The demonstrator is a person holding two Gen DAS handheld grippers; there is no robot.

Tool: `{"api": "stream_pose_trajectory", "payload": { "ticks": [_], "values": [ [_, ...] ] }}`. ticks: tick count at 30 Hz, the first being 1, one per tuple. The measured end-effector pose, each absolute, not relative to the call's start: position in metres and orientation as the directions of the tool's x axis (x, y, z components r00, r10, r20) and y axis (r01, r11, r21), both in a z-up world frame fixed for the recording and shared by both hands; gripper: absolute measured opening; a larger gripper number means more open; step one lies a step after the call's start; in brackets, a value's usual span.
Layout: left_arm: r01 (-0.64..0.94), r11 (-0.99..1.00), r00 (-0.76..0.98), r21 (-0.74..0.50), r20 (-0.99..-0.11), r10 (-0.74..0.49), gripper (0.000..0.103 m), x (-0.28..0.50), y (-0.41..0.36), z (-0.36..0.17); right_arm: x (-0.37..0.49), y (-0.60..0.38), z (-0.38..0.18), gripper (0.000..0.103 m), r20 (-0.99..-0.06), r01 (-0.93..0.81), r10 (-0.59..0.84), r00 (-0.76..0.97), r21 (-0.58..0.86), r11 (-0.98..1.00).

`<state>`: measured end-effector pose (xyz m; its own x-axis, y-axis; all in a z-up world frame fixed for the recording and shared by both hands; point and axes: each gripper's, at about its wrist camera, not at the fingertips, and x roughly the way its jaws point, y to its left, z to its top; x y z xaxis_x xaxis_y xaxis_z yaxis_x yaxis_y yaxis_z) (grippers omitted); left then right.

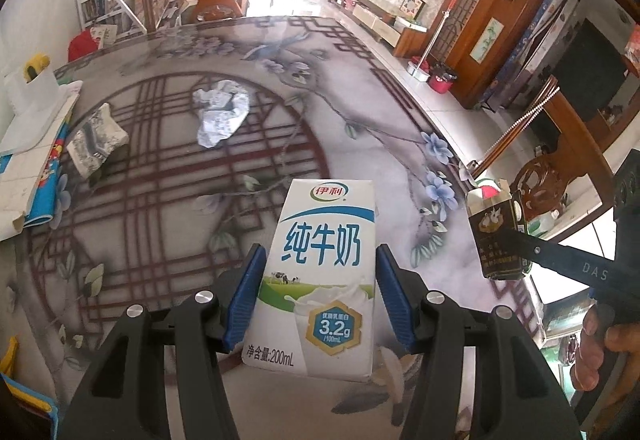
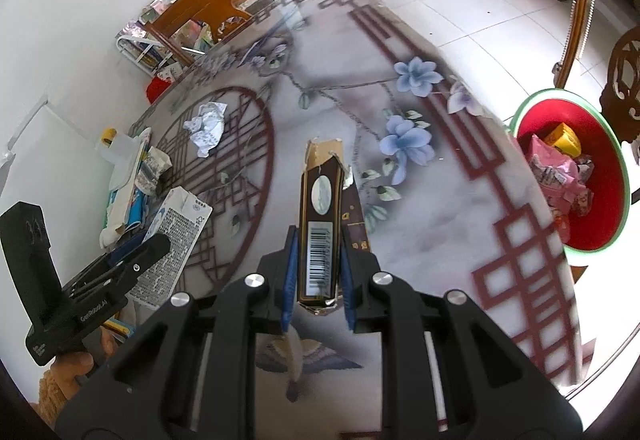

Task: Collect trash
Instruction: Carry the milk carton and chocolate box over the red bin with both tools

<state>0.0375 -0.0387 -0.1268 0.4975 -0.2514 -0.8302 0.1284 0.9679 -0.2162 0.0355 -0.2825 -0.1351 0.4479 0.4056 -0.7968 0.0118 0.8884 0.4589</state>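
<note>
The left claw (image 1: 320,300) grips a white milk carton (image 1: 320,280) between its blue pads, holding it upright above the tabletop (image 1: 180,220). The right claw (image 2: 318,280) is clamped on a dark torn box (image 2: 320,224), also lifted over the tabletop. A crumpled paper (image 1: 220,111) and a small folded wrapper (image 1: 94,139) lie farther back. A red bin (image 2: 572,171) with trash inside stands beside the tabletop's right edge.
</note>
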Motion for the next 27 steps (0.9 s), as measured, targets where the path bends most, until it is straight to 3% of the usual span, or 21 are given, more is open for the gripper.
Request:
{"api": "stream_pose_trajectory", "payload": {
  "ticks": [10, 12, 23, 27],
  "values": [
    [0.128, 0.97, 0.484, -0.208, -0.84, -0.244, 0.052, 0.041, -0.07, -0.129, 0.037, -0.314, -0.14, 0.019, -0.795, 0.018, 0.417, 0.44, 0.472, 0.881],
    [0.129, 0.97, 0.481, -0.208, -0.842, -0.244, 0.04, 0.042, -0.079, -0.129, 0.038, -0.321, -0.141, 0.019, -0.795, 0.018, 0.42, 0.438, 0.475, 0.88],
    [0.128, 0.976, 0.516, -0.175, -0.828, -0.217, 0.04, 0.05, -0.123, -0.116, 0.044, -0.369, -0.134, 0.019, -0.781, 0.011, 0.423, 0.46, 0.481, 0.876],
    [0.091, 0.984, 0.484, -0.153, -0.857, -0.178, 0.06, 0.047, -0.124, -0.128, 0.044, -0.387, -0.138, 0.019, -0.781, 0.018, 0.43, 0.453, 0.49, 0.871]
  ]
}}
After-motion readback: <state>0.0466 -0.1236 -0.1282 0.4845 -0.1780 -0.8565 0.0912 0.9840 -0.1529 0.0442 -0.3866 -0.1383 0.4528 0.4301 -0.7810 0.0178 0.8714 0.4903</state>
